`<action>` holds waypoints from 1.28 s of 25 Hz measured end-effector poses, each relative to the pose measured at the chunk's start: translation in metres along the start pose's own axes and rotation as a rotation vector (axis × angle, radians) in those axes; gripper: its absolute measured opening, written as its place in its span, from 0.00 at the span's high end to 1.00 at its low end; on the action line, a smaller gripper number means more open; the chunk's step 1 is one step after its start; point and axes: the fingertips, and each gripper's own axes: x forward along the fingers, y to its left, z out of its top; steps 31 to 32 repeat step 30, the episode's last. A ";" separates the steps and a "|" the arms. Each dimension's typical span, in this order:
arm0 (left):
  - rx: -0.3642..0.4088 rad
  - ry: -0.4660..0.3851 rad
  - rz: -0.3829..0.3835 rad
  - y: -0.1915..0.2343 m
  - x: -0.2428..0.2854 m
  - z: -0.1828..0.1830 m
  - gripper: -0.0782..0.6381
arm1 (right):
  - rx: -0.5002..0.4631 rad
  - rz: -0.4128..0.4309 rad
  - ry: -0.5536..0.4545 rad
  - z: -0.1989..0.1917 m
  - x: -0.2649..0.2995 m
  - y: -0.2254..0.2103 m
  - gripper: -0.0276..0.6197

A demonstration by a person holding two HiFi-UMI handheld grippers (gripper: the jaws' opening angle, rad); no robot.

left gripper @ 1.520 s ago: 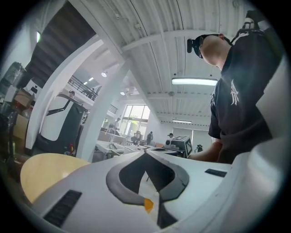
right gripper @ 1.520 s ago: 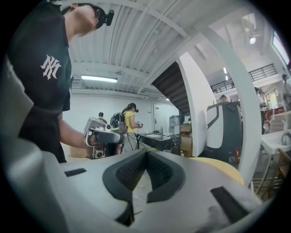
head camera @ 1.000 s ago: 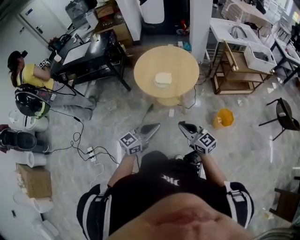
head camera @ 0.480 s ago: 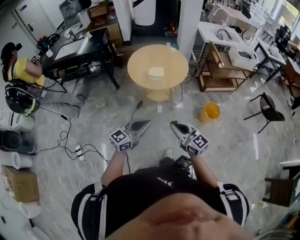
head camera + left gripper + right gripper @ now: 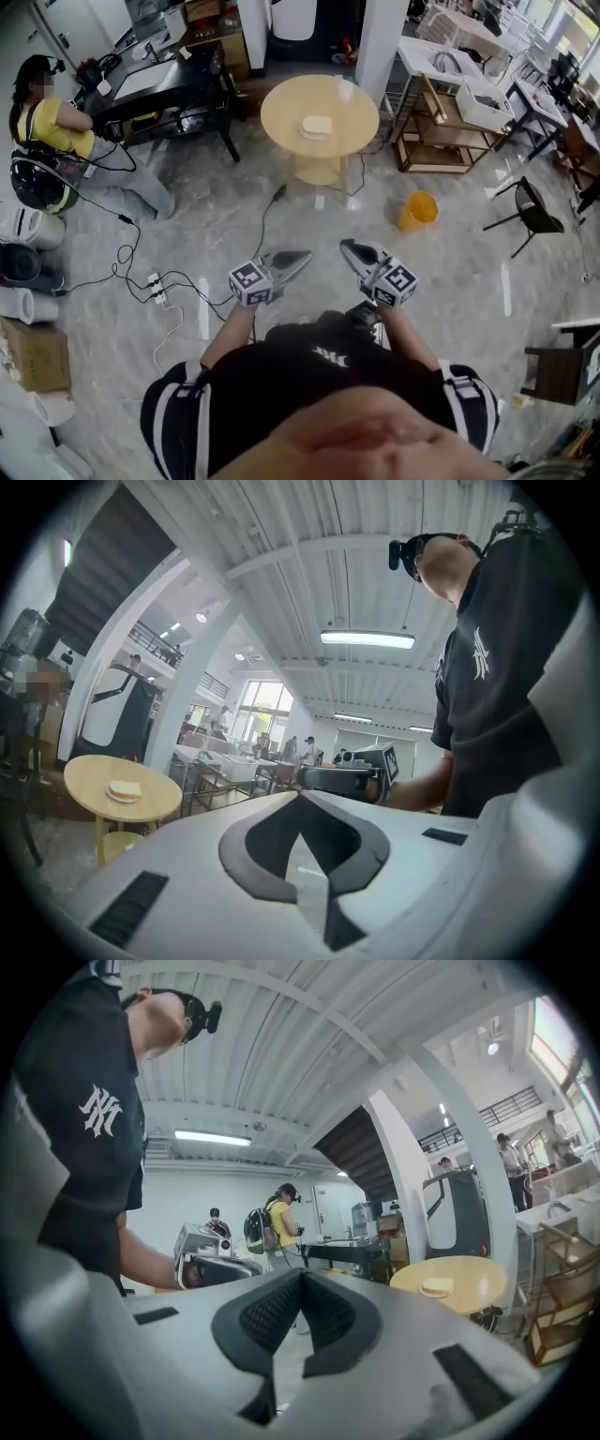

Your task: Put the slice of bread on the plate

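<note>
Head view, looking steeply down: left gripper [image 5: 302,254] and right gripper [image 5: 348,247] side by side before the person's body; both have jaws closed together, empty; bread [image 5: 317,123] lies on a plate [image 5: 305,131] on a round table [image 5: 281,108], well ahead.

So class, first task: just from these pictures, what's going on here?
A person stands some way from a round table with a gripper in each hand. The left gripper and the right gripper are both shut and empty, and both point roughly toward the table. The bread already lies on the plate on the table, and neither gripper is near it.
</note>
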 end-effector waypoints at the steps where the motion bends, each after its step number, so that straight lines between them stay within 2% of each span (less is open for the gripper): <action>1: 0.006 -0.005 0.005 0.003 0.000 0.005 0.87 | 0.007 0.012 -0.005 0.004 0.002 -0.001 0.96; 4: 0.008 -0.008 0.034 0.003 0.000 0.016 0.87 | 0.029 0.083 0.005 0.006 0.006 0.007 0.96; 6: 0.022 0.000 0.020 -0.007 0.005 0.020 0.87 | 0.017 0.122 0.015 0.008 0.002 0.015 0.96; 14: 0.042 0.005 0.012 -0.023 0.021 0.032 0.87 | 0.026 0.175 0.017 0.003 -0.018 0.017 0.96; 18: 0.015 0.023 0.047 -0.015 0.018 0.024 0.87 | 0.024 0.153 0.001 0.007 -0.025 0.012 0.96; 24: 0.028 0.080 -0.011 -0.026 0.043 0.010 0.87 | 0.050 0.108 -0.009 -0.006 -0.048 -0.003 0.96; 32: 0.043 0.104 -0.034 -0.023 0.056 0.013 0.87 | 0.039 0.102 -0.026 -0.005 -0.055 -0.011 0.96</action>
